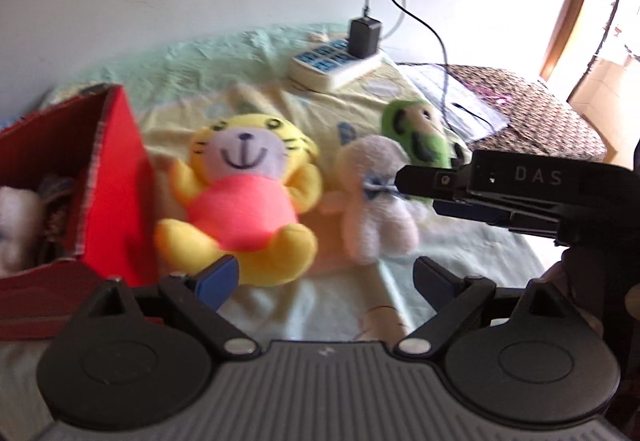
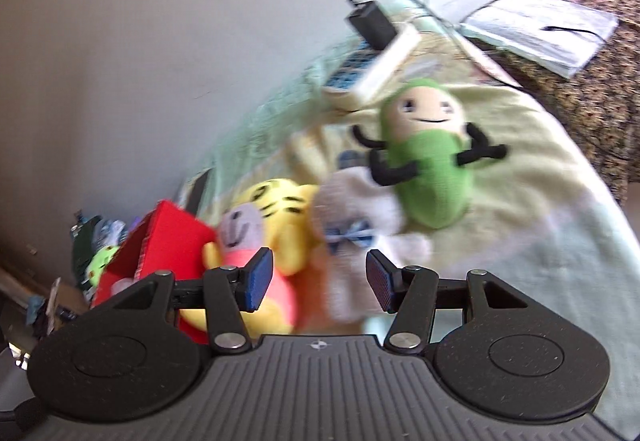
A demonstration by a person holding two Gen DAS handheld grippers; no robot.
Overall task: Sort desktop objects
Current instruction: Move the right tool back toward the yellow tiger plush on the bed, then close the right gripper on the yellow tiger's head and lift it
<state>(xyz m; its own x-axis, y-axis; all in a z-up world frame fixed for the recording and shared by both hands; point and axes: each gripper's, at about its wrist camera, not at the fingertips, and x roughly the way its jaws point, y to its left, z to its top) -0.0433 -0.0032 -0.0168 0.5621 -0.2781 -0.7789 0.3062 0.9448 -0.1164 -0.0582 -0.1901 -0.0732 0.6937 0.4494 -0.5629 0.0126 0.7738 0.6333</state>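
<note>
Left tool (image 1: 326,277): spread wide, just short of yellow tiger plush (image 1: 240,197).
Right tool (image 2: 320,283): spread wide, flanking white bow-tied bear plush (image 2: 352,241).

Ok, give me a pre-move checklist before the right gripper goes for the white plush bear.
1. Right gripper open: ok, jaws spread, nothing between them.
2. White plush bear with blue bow ahead of the right gripper: ok.
3. Bear free of neighbours: not ok, yellow plush tiger and green plush pea figure press against it.
4. Red cardboard box open: ok.
5. Left gripper out of the way: cannot tell.
</note>
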